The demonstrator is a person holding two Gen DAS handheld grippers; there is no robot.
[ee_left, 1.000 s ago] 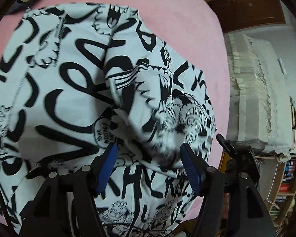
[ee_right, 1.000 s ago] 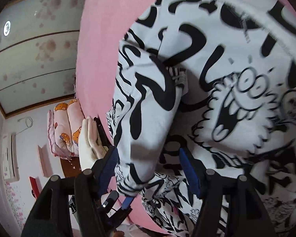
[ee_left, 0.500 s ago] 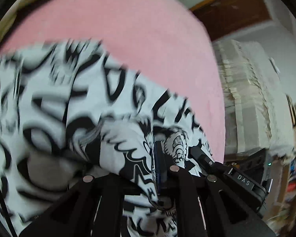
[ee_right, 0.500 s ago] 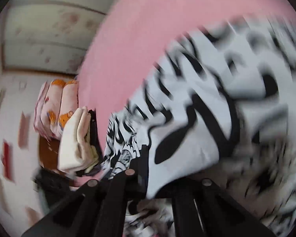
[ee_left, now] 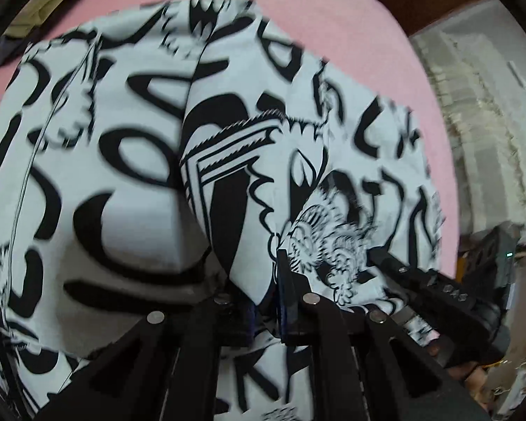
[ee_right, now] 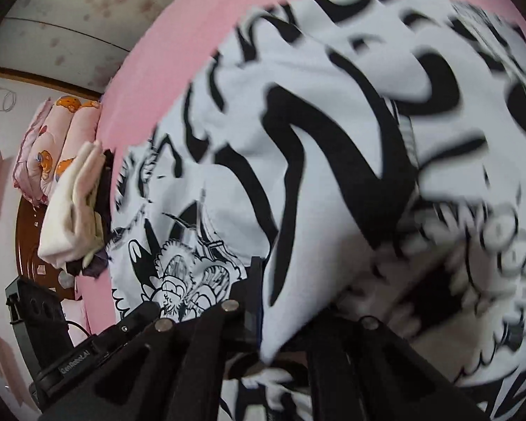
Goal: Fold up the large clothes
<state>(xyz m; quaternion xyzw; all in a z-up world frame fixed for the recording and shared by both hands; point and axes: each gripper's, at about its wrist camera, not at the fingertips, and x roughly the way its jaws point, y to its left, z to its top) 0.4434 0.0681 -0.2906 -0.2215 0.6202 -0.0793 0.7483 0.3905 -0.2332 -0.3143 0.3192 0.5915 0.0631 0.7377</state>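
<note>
Both claws stood wide a second ago with cloth bunched loosely between the blue pads; both have since clamped down, and the garment has shifted in each view, its fold now pulled up toward the cameras.

Left claw (ee_left: 268,294): jaws closed on a ridge of the black-and-white printed garment (ee_left: 122,161) — the fold rises straight out of the pinch and runs up the middle of the view. The rest of the cloth spreads left and right over the pink bed cover (ee_left: 350,17).

Right claw (ee_right: 259,301): jaws closed on another fold of the same garment (ee_right: 333,140), a thick white-and-black flap that hangs out of the pinch and hides most of the right finger.

Only the left view shows: a pale lace-trimmed cover (ee_left: 480,112) at right, and the right claw's black body low at right, next to the garment's edge.

Only the right view shows: a folded cream cloth (ee_right: 73,210) at the bed's edge, a pink cartoon-print quilt (ee_right: 52,133) beyond it, and the left claw's body at lower left.

Heavy motion blur on the print in both views — fine detail of the cloth edges can't be read.
</note>
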